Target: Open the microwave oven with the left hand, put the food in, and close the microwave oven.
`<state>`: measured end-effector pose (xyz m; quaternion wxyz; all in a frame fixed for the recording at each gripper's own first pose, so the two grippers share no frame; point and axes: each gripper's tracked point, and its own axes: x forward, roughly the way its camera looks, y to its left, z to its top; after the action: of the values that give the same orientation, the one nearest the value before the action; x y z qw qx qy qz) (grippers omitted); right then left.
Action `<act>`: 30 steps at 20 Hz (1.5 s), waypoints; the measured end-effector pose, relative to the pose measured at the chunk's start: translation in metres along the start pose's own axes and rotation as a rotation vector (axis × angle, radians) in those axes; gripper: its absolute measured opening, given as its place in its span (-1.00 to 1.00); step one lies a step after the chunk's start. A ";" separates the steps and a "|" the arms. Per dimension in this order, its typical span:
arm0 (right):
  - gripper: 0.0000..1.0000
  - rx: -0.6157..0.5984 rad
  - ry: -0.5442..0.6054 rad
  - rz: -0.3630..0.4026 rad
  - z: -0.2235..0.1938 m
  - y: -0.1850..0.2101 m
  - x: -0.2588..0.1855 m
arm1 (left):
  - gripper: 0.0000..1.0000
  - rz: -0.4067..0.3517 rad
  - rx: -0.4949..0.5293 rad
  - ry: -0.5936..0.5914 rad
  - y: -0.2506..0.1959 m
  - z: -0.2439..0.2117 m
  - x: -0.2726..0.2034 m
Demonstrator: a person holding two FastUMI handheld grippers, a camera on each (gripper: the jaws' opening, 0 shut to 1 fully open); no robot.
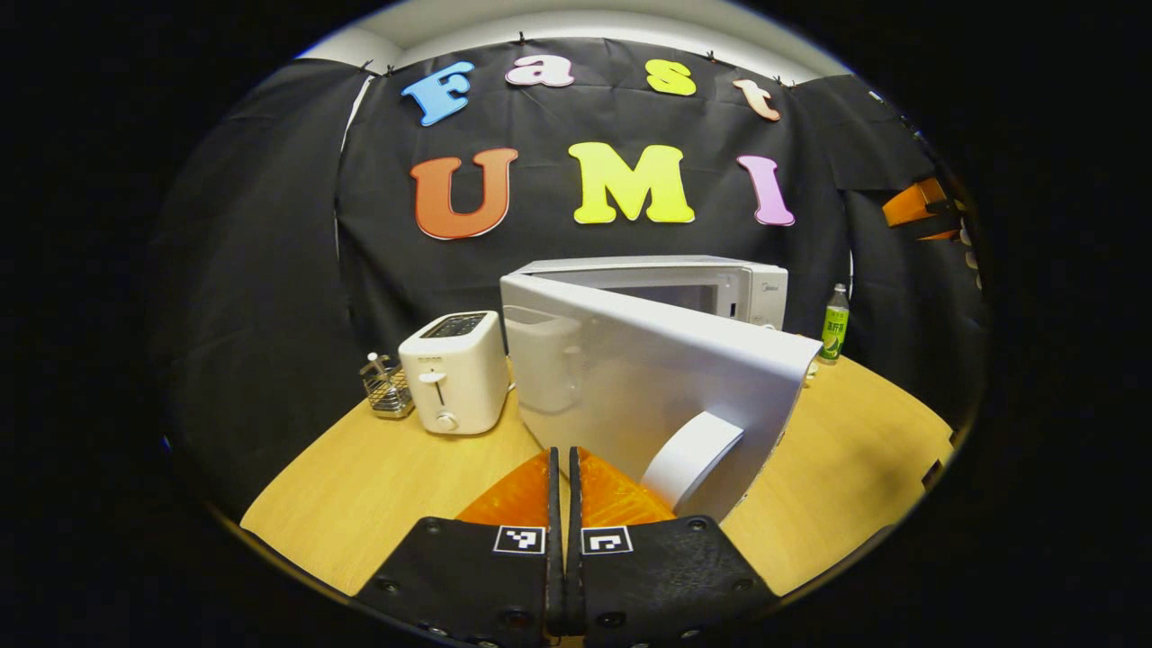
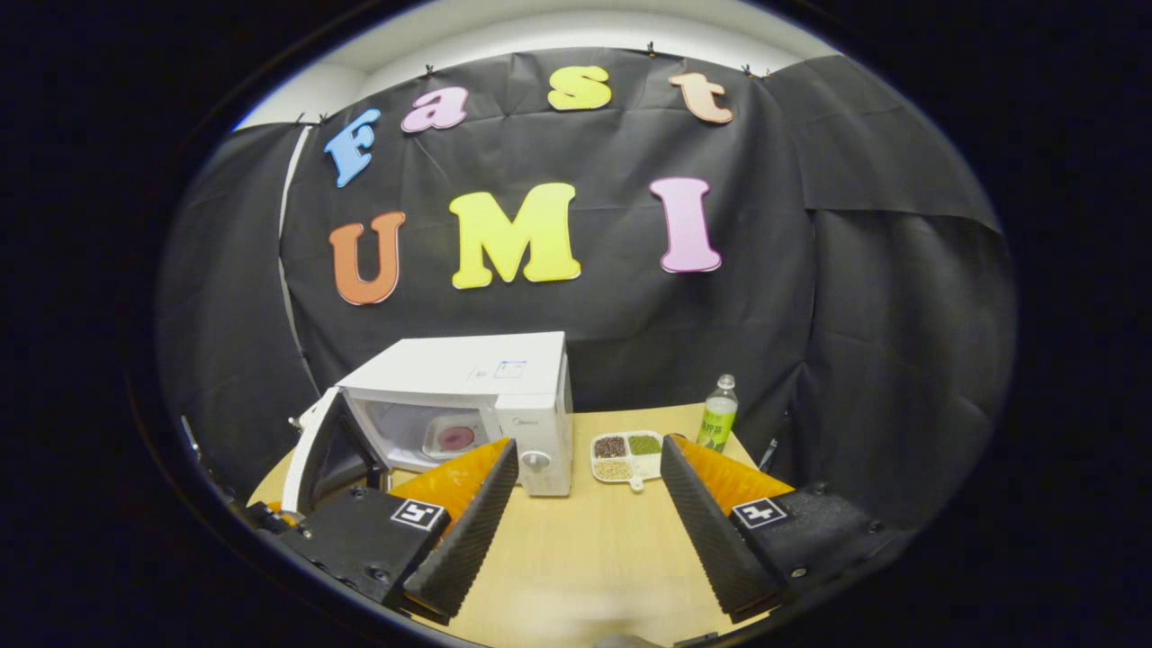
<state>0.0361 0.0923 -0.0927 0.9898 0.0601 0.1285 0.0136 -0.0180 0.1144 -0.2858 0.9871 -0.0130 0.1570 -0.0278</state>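
On the wooden table (image 2: pixel 576 549), the microwave (image 2: pixel 486 396) is standing with its door (image 1: pixel 648 387) swung partly open. Left gripper (image 1: pixel 564 477) is sitting closed and empty just before the door, near the handle (image 1: pixel 688 454). Right gripper (image 2: pixel 585 504) is hovering wide open, empty, facing the food tray (image 2: pixel 627 454) beside the microwave. A toaster (image 1: pixel 453 371), wire rack (image 1: pixel 387 387) and bottle (image 2: pixel 717 416) are flanking the oven.

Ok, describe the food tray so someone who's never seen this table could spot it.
Find the white microwave oven on the wooden table. Just right of it, before the green bottle, lies the food tray: flat, white, split into compartments of dark, green and pale food.
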 end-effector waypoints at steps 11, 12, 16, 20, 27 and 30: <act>0.84 0.004 -0.006 -0.002 0.012 -0.034 -0.001 | -0.99 -0.127 0.030 -0.052 -0.089 0.032 0.068; 1.00 0.003 -0.005 -0.003 0.013 -0.038 -0.001 | -0.99 -0.138 0.031 -0.053 -0.096 0.034 0.077; 1.00 0.001 0.002 -0.010 0.013 -0.051 0.004 | -0.99 -0.192 0.055 -0.078 -0.136 0.048 0.109; 0.84 0.000 0.010 -0.010 0.013 -0.062 0.014 | -0.99 -0.209 0.078 -0.088 -0.162 0.058 0.149; 0.84 -0.009 0.028 -0.007 0.007 -0.075 0.025 | -0.99 -0.204 0.057 -0.079 -0.173 0.068 0.198; 0.84 -0.006 0.038 -0.015 0.004 -0.084 0.026 | -0.99 -0.193 0.045 -0.073 -0.171 0.068 0.203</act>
<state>0.0636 0.0099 -0.1061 0.9874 0.0561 0.1475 0.0079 0.1868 -0.0674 -0.2777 0.9850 -0.0069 0.1181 -0.1257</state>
